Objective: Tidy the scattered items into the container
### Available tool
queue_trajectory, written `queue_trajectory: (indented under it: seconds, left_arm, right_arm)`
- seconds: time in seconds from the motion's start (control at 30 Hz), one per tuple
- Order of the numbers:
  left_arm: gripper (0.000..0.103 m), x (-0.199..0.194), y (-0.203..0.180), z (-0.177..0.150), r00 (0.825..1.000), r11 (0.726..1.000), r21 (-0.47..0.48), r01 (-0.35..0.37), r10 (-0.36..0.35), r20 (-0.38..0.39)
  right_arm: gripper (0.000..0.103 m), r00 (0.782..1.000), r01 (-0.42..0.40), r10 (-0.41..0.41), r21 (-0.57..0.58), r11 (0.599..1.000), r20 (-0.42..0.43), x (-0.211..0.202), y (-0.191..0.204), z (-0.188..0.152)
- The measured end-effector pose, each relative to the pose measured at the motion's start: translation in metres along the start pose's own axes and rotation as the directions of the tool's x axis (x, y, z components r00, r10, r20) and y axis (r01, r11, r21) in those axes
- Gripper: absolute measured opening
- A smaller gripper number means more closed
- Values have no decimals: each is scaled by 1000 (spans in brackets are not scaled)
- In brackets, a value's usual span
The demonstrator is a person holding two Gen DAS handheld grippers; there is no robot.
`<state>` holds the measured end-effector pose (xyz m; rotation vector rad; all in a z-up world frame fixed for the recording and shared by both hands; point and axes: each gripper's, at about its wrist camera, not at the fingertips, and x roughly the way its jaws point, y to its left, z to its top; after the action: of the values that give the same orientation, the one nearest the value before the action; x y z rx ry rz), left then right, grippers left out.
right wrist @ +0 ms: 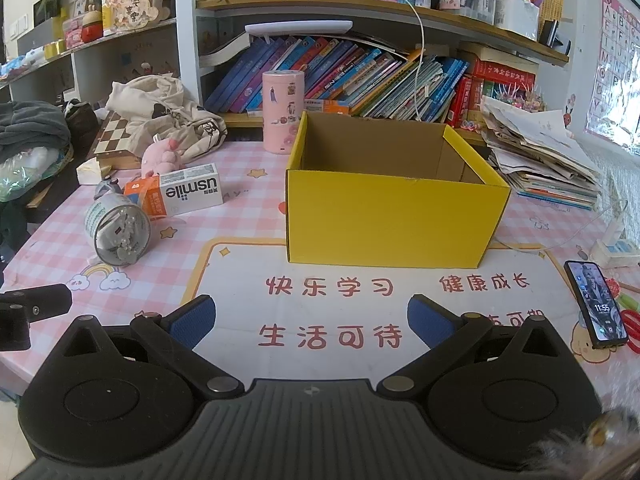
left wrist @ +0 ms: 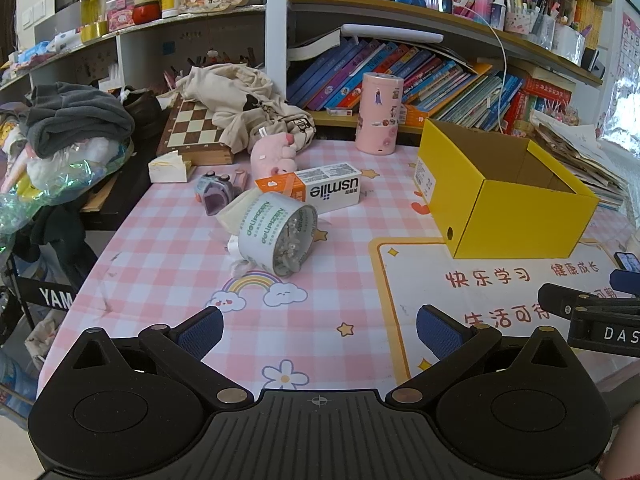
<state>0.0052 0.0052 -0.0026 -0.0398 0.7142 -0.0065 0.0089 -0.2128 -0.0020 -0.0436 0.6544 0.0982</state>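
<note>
An open yellow cardboard box [right wrist: 396,220] [left wrist: 516,216] stands on the pink checked table, with nothing visible inside it. Left of it lie a white jar [left wrist: 276,236] [right wrist: 118,232] tipped on its side with small bits inside, a white and orange usmile carton [left wrist: 316,188] [right wrist: 180,194], a pink plush toy [left wrist: 276,154] [right wrist: 162,158] and a small purple toy [left wrist: 214,194]. My left gripper [left wrist: 318,330] is open, low over the table, short of the jar. My right gripper [right wrist: 310,320] is open in front of the box, above the white mat.
A tall pink cylinder [right wrist: 282,110] stands behind the box by the bookshelf. A phone [right wrist: 596,304] lies at the right table edge beside scissors and a paper stack [right wrist: 540,152]. A chessboard [left wrist: 192,128], a cloth bag and piled clothes crowd the back left.
</note>
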Motion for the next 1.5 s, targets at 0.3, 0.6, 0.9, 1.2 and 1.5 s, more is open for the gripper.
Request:
queue_trajectory:
  seconds: [0.3,0.6,0.9,1.2,1.5]
  left_arm:
    - [103,0,-2,1,1000,1000,-4,-3,3,-3]
    - [103,1,-1,0,1000,1000,-5,-4,4,-2]
    - [103,1,0,0,1000,1000,-5,-3,3,-4]
    - [103,-1,-2,-2,1000,1000,-1,0,0,-2]
    - [103,-3,-2,-3,1000,1000,-3,-4,4,-5]
  right_arm:
    - [103,1000,1,-1,0,1000,-2,1,0,0]
    - [103,1000,1,-1,-1,1000,-4,1,1,0]
    - [103,1000,1,-1,-2,1000,-4,1,2,1]
    - [103,1000,2,-2,0,1000,-4,0,1,0]
    - [103,1000,-5,5,-2,1000,-4,-1,1,-1]
